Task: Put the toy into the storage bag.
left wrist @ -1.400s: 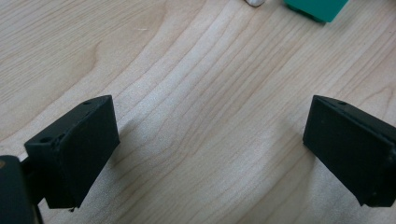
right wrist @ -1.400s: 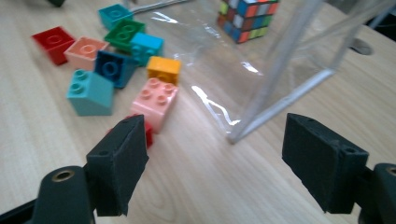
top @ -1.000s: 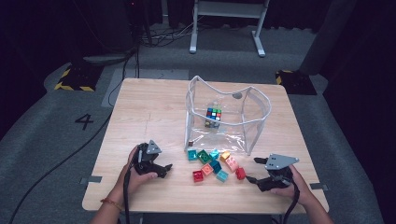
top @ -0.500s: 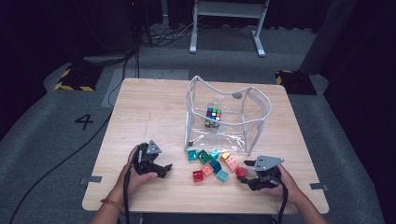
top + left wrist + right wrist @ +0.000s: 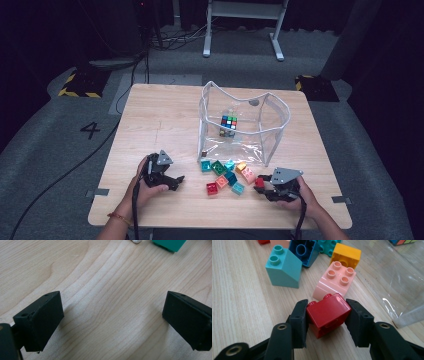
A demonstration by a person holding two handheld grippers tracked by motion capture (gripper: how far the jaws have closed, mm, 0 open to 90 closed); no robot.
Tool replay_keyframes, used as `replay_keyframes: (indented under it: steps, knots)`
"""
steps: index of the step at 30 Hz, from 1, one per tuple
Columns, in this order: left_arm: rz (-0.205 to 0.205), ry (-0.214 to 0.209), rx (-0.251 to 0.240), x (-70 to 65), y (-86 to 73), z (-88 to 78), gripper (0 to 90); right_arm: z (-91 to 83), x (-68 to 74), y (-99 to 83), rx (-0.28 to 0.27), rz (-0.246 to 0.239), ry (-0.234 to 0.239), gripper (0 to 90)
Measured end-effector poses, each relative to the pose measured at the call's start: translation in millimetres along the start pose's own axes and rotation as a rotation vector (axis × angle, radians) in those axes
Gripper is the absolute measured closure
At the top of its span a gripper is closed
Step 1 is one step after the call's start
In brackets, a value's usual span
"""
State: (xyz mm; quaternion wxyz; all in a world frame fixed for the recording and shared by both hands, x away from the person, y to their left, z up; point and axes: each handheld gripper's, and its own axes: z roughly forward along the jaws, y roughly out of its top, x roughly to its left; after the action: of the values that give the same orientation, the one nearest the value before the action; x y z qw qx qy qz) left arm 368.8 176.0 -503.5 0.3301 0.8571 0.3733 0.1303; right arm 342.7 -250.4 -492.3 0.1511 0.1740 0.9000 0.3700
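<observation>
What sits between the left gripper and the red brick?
In the high view, bare table, then a red brick and a teal brick separate the left gripper from the red brick.

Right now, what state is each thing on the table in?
right gripper: fingers have just been closing, now clamped on the red brick.
left gripper: open, nothing between its fingers.
clear bag: standing open, puzzle cube inside.
loose bricks: on the table, outside the bag.

Wooden table (image 5: pixel 160 120): bears clear plastic bin (image 5: pixel 243 125) and, just in front of it, cluster of coloured building blocks (image 5: pixel 227 175).
</observation>
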Motion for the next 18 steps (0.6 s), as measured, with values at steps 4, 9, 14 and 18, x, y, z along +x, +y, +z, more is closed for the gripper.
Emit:
replay_keyframes:
  steps: [4,9,14,18]
  knots:
    - [0.0,0.0,0.0,0.0,0.0,0.0,3.5,-7.0,-1.4,-2.8,-0.01,0.03,-0.007,54.8]
    - [0.0,0.0,0.0,0.0,0.0,0.0,3.5,-20.2,-11.0,-4.9,-0.026,0.052,-0.035,55.0]
    - [0.0,0.0,0.0,0.0,0.0,0.0,3.5,-33.4,-20.1,-4.9,-0.05,0.082,-0.072,54.9]
    - [0.0,0.0,0.0,0.0,0.0,0.0,3.5,-46.4,-30.7,-4.4,-0.055,0.095,-0.118,55.0]
